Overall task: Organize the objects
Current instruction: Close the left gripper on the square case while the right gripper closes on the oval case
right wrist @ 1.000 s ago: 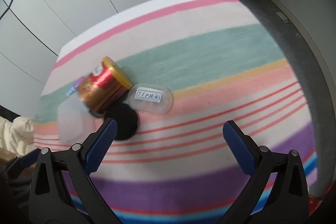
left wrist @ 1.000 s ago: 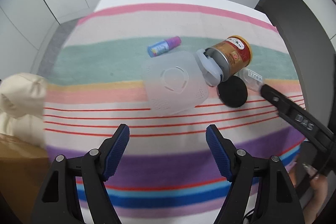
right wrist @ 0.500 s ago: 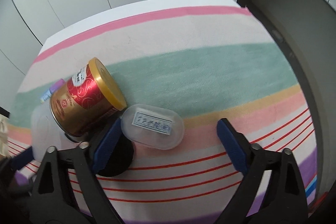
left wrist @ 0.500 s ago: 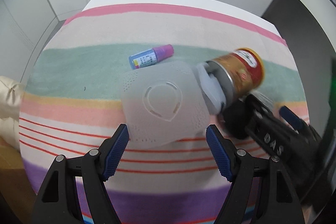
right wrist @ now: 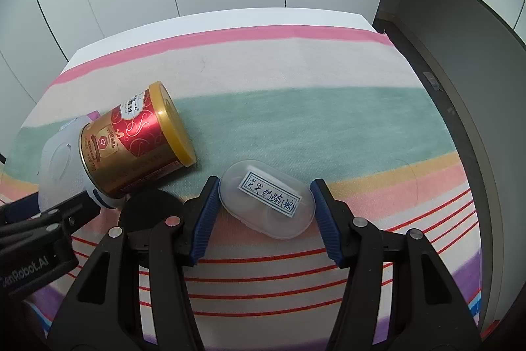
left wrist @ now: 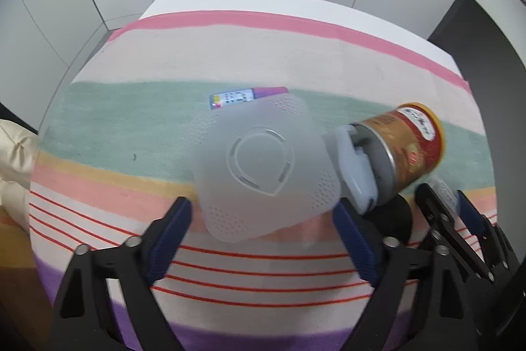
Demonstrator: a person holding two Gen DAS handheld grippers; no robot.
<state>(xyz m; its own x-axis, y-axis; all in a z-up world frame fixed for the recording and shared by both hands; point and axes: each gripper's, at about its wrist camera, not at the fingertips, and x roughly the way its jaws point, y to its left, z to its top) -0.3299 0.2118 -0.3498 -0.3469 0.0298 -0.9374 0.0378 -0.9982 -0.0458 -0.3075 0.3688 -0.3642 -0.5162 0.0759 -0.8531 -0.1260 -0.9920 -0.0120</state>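
Observation:
A translucent white perforated lid lies on the striped cloth. My left gripper hangs over the lid's near edge, its jaws opening and its pads clear of the lid. A clear oval case with a handwritten label lies between the fingers of my right gripper. Those jaws are closing, with both pads right beside the case's ends. A red and gold can lies on its side, a pale cap at its end against the lid.
A black disc lies by the can, just left of my right gripper. A small blue tube with a purple cap lies beyond the lid. A cream cloth bundle sits at the left edge. White wall panels stand behind the table.
Both grippers have come down and closer to the objects. The right jaws have narrowed around the clear case. The left jaws have widened over the lid's near edge.

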